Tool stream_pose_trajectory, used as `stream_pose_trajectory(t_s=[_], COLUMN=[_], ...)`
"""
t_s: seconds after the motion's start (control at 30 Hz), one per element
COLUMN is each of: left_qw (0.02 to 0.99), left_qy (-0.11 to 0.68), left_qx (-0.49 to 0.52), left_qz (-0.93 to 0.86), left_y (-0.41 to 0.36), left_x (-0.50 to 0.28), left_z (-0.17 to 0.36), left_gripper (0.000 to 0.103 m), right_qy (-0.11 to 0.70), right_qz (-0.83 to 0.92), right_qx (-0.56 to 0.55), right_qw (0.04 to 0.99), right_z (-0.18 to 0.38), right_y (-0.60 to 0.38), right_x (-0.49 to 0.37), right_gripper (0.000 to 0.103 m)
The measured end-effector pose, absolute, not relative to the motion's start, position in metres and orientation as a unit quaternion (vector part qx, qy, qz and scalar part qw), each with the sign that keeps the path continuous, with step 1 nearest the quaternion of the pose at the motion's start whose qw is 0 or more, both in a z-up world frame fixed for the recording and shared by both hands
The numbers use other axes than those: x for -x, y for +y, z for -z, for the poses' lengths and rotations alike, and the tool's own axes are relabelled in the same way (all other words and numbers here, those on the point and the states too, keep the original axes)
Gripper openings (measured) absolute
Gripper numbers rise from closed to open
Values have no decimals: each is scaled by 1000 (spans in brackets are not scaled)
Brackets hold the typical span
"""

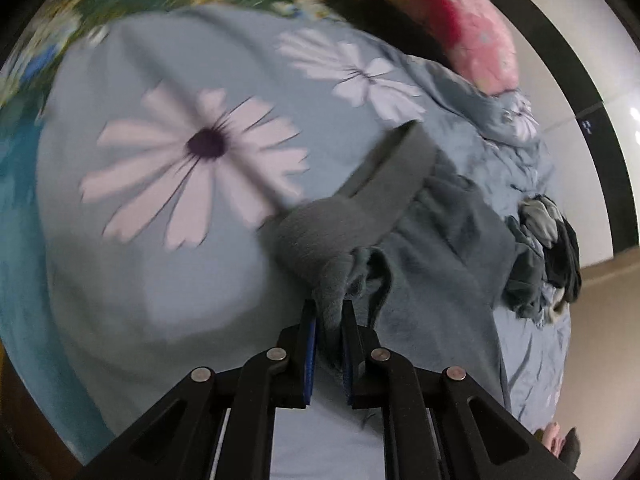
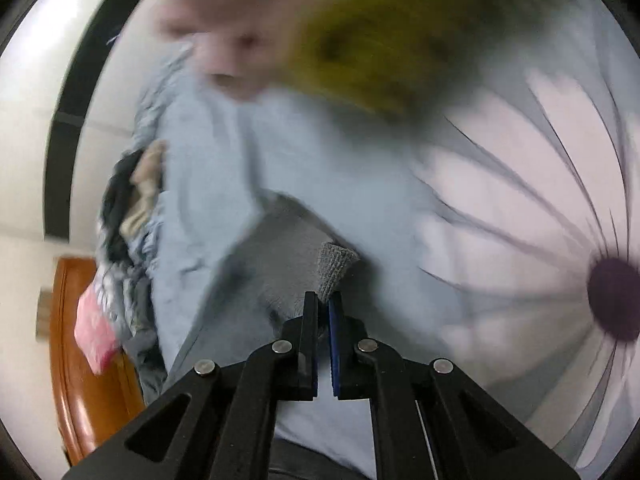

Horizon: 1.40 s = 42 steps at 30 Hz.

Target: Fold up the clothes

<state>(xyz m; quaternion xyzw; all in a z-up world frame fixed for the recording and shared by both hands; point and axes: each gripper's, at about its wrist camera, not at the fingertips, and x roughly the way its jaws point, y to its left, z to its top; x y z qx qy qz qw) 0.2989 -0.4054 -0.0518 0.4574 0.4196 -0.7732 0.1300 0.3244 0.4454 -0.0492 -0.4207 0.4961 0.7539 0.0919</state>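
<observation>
Left tongs (image 1: 329,312) are clamped on the bunched edge of a grey garment (image 1: 352,208) lying on the flowered bedsheet (image 1: 200,148); right tongs (image 2: 323,300) pinch its knitted corner (image 2: 335,264).

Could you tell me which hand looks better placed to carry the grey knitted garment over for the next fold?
Probably the left gripper: it holds a thick bunch of the grey knitted garment, lifted off the blue daisy-print bedsheet. The right gripper pinches only a small corner.
</observation>
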Motion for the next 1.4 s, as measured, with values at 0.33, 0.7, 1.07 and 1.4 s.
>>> stream_pose_trajectory(t_s=[0.33,0.7,1.07,1.4], left_qw=[104,114,86,119], left_qy=[443,425,345,324], left_qx=[-445,-433,-470,-482], left_qz=[771,787,808,805], left_y=[-415,-444,-409,-439], left_x=[-306,-318,-200,-124], left_z=[55,25,21,46], left_gripper=[14,35,56,58], right_qy=[484,449,336,286], right_qz=[-738,-747,-796,-780], right_qx=[453,466,504,542], right_qw=[121,153,-6,-125], right_z=[63,42,-8,6], right_y=[448,464,346,192], right_x=[-328,-331,-175,5], right_gripper=[5,8,20,41])
